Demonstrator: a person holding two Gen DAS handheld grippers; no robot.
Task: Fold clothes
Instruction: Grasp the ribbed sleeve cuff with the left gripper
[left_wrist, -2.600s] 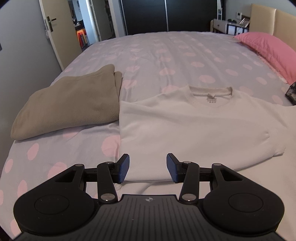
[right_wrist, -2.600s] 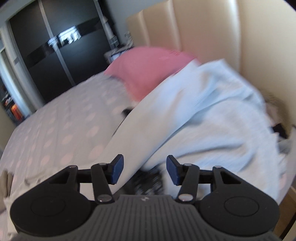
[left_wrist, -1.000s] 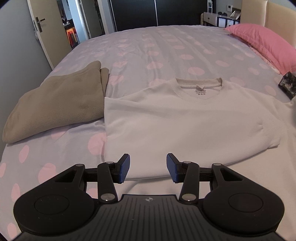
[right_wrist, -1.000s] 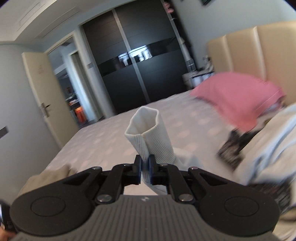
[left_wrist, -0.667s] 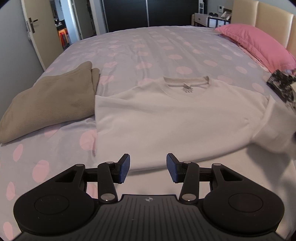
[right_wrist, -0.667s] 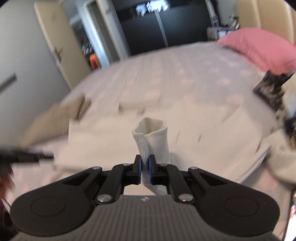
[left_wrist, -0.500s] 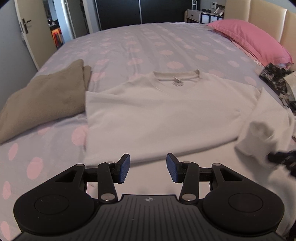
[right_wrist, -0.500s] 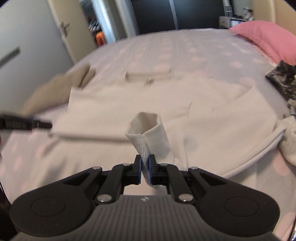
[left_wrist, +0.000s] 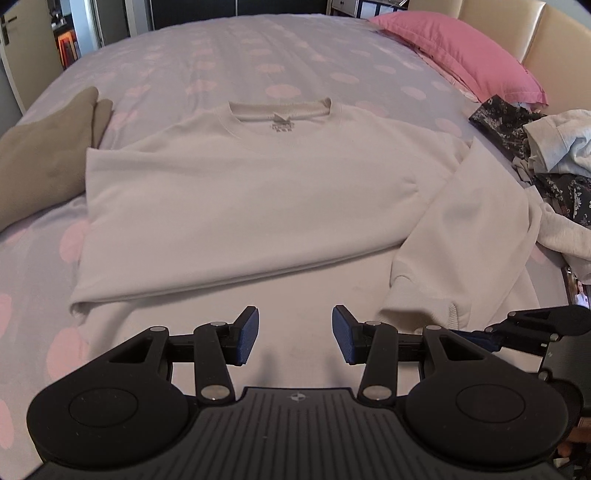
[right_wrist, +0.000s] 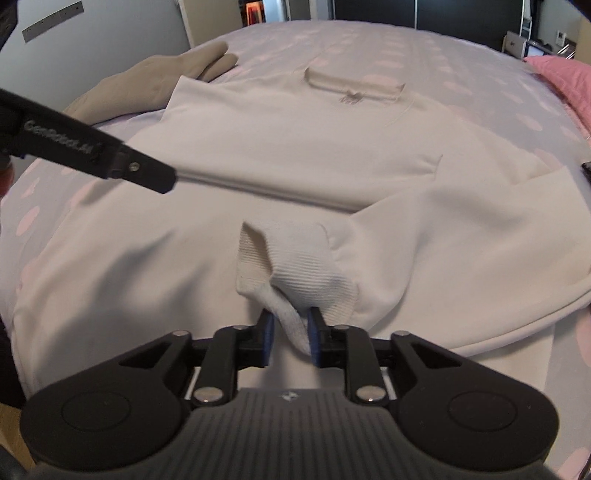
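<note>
A white sweatshirt (left_wrist: 240, 192) lies flat on the dotted bed (left_wrist: 295, 48), collar away from the camera, its lower half doubled up over the chest. One sleeve (right_wrist: 461, 243) bends across the bottom edge, and its ribbed cuff (right_wrist: 295, 266) is pinched between the closed jaws of the right gripper (right_wrist: 289, 339). The left gripper (left_wrist: 294, 338) hovers just over the hem, jaws apart and holding nothing.
</note>
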